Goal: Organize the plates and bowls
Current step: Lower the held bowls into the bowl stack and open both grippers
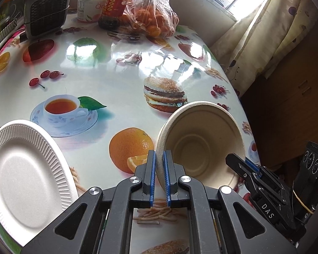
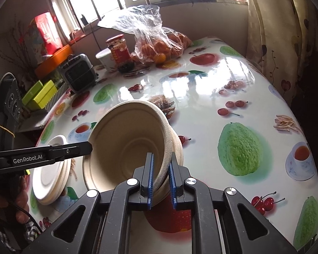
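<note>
Both grippers clamp one tilted beige bowl (image 1: pixel 201 139) above the desk (image 1: pixel 116 80) — left gripper (image 1: pixel 159 177) and right gripper (image 2: pixel 161 180) each have jaws closed on its rim. White plates (image 2: pixel 50 175) sit stacked near the desk's left edge — apart from the bowl.

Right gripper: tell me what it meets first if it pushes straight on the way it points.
The right gripper is already shut on the rim of the tan bowl, so the bowl's wall comes first. Beyond that, probably the printed tablecloth; depth is hard to judge.
</note>
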`<state>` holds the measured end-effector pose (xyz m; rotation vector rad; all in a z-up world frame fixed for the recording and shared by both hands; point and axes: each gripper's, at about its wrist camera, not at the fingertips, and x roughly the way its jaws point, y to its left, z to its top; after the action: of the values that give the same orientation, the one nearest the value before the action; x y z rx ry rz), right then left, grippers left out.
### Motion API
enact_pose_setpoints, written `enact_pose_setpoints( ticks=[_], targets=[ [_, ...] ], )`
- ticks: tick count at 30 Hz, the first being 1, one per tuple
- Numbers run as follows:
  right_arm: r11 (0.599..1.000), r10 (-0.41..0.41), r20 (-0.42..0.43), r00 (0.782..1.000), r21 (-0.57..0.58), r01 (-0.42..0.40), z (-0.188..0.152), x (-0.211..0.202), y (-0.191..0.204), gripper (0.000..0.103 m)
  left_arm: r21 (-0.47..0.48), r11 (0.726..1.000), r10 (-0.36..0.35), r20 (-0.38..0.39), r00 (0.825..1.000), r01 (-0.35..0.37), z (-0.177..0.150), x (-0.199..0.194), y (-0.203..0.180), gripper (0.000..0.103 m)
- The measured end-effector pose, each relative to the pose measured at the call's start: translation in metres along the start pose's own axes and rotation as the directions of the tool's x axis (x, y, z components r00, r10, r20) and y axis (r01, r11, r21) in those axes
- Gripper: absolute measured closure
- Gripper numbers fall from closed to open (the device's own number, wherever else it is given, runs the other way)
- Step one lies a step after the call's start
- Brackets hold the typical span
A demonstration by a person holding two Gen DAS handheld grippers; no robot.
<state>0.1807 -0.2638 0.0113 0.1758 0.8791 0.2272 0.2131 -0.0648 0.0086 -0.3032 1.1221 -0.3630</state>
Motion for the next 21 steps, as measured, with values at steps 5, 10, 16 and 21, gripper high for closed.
enact_pose_setpoints(
  ticks=[5,10,16,21],
  targets=[
    [1.0,-0.002,0.0,1.0,-0.002,0.002,0.0,-0.0002,0.0004,0.089,-0.004,1.0,-0.003,-0.001,1.0,0.003,0.0002,-0.0002,-0.0008,0.095],
    [1.0,-0.01,0.004,1.0,-0.015,0.01,0.0009,0.0006,0.0011,0.083,-0.003,1.0,-0.005,-0.01,1.0,0.005,-0.0006,0.0023,0.0002,0.095],
    [0.999,-0.03,0.008,1.0,-0.022,0.03,0.0,-0.0009,0.0008,0.077,-0.003,1.0,-0.004,-0.012,1.0,0.004,-0.0009,0.0049,-0.0001,0.095],
    [0.999,-0.03,0.008,1.0,-0.023,0.03,0.0001,-0.0009,-0.0003,0.077,-0.005,1.0,-0.004,-0.013,1.0,0.004,-0.0004,0.0055,0.001,0.095]
  ],
)
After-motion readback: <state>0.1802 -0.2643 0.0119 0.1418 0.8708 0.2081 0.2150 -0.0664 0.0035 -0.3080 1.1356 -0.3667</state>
